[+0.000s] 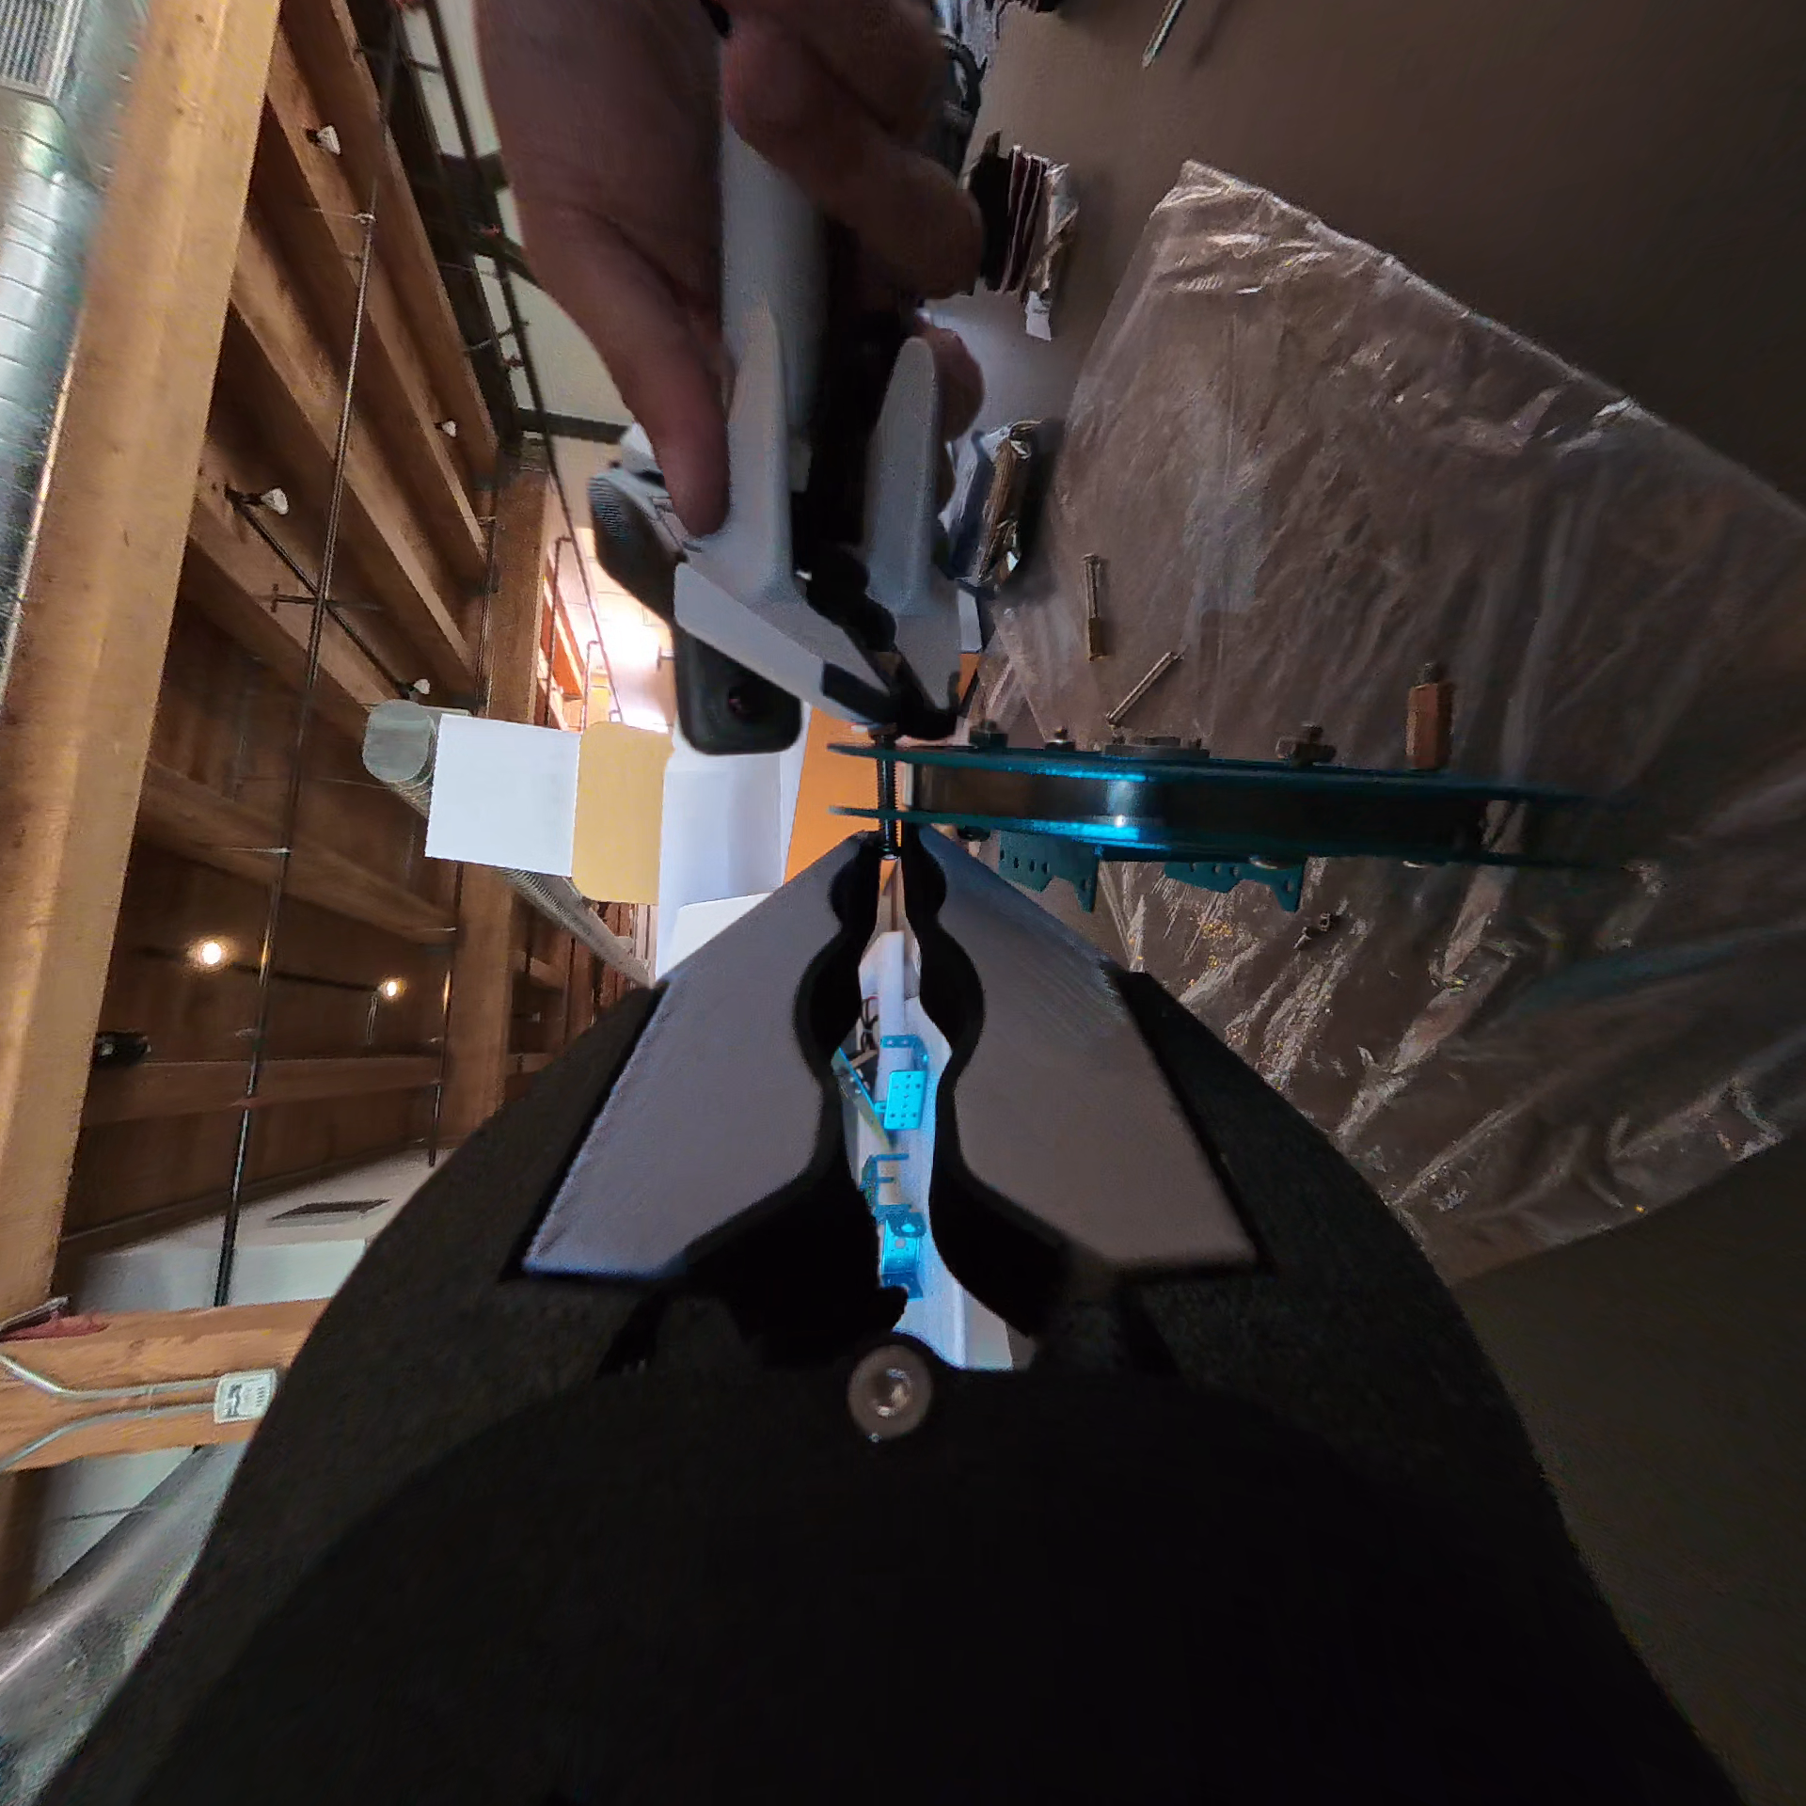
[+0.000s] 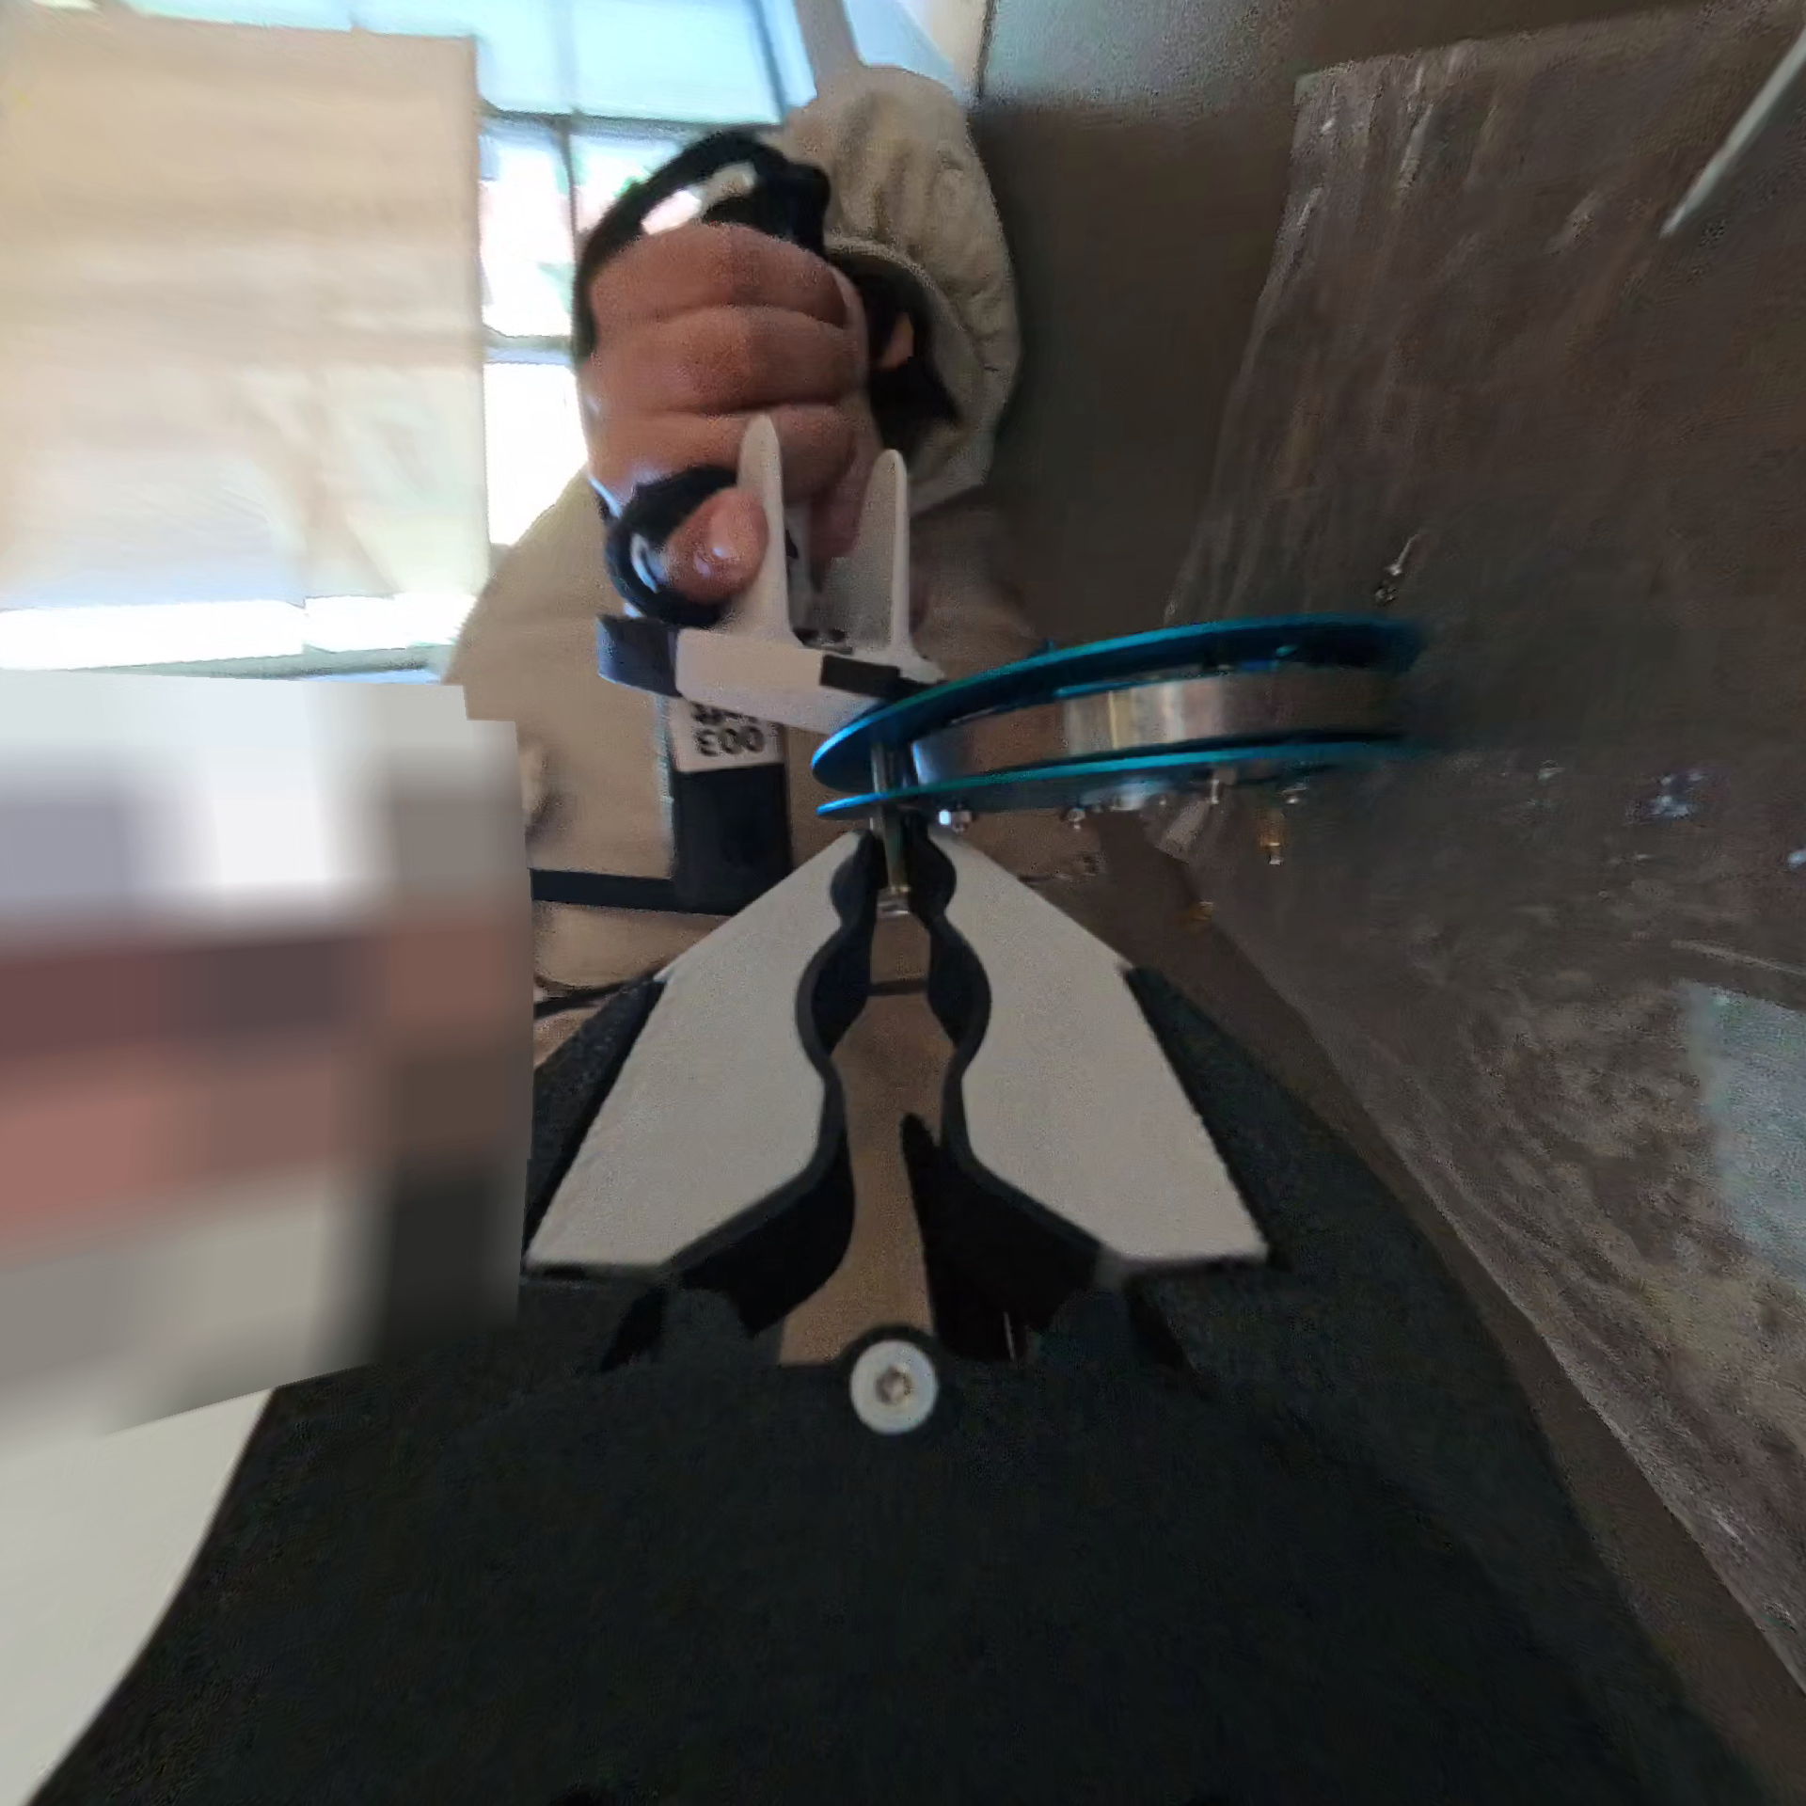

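Two round blue plates [image 1: 1222, 760] with a metal ring [image 1: 1270, 794] between them stand on edge over the table. A thin screw [image 1: 884, 792] runs through both plates at their rim. My left gripper [image 1: 889, 852] is shut on the screw's near end under the plates. The right gripper [image 1: 914, 718], held by a hand, meets the same screw from the far side. In the right wrist view my right gripper [image 2: 894, 865] is shut on a brass standoff [image 2: 892, 870] on that screw, below the blue plates [image 2: 1124, 655]. The left gripper [image 2: 880, 689] shows beyond them.
A crinkled clear plastic sheet [image 1: 1417, 469] covers the brown table. Loose brass standoffs [image 1: 1427, 723], screws [image 1: 1143, 684] and foil bags [image 1: 1026, 225] lie on it. Small blue brackets [image 1: 904, 1095] show between my left fingers. A person in a beige sleeve [image 2: 938, 244] is behind the plates. Both grippers' tips are close together, under 4 cm apart.
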### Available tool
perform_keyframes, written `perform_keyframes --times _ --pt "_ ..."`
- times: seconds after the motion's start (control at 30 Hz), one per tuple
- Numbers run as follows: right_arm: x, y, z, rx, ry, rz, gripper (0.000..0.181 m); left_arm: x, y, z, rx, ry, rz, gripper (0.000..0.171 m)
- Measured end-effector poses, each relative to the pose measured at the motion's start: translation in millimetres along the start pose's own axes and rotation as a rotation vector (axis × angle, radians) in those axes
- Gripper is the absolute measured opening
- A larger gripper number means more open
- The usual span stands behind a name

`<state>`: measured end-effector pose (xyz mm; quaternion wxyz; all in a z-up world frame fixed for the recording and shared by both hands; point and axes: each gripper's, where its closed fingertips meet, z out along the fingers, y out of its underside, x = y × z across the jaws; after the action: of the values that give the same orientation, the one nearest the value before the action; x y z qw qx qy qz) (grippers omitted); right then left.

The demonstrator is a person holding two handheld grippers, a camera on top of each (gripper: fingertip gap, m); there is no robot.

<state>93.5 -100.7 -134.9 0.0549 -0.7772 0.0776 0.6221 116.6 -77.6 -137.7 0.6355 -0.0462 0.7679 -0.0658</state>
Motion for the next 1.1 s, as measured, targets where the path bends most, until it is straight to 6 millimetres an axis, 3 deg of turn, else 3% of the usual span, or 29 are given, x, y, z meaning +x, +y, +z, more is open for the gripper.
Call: perform_keyframes --times 0.1,0.23,0.3,0.43,0.5,0.6,0.77,0.97,1.1 --pt "-0.5 0.2 0.4 0.012 -0.022 -0.016 0.004 0.0 0.7 1.3 0.003 0.016 -0.051 0.002" --pt "2.5 -5.9 -3.3 0.068 0.251 -0.327 0.014 1.1 3.6 3.6 0.007 0.162 -0.203 0.003" --pt "1.9 -9.2 -7.9 0.100 0.481 -0.562 0.020 2.0 6.2 4.6 0.007 0.268 -0.302 0.002" --pt "8.8 -19.1 -25.9 0.117 1.157 -1.133 0.020 6.2 13.8 4.6 -0.046 0.498 -0.456 0.002" --pt "5.2 -24.3 -33.1 0.152 1.459 -1.330 0.020 8.9 14.7 1.1 -0.069 0.646 -0.558 0.002" --pt "0.8 -24.6 -27.7 0.171 1.720 -1.521 0.018 11.8 14.8 -5.7 -0.106 0.851 -0.696 0.002" --pt "8.3 -28.1 -21.4 0.145 1.963 -1.663 0.024 15.6 -2.0 -23.3 -0.091 1.257 -0.984 0.003" --pt "0.6 -25.9 -15.0 0.183 2.082 -1.790 0.012 13.3 -12.7 -28.7 -0.053 1.570 -1.307 0.002" --pt "-0.6 -24.8 -15.2 0.223 2.139 -1.819 0.005 10.9 -14.1 -27.8 -0.020 1.687 -1.445 0.002"
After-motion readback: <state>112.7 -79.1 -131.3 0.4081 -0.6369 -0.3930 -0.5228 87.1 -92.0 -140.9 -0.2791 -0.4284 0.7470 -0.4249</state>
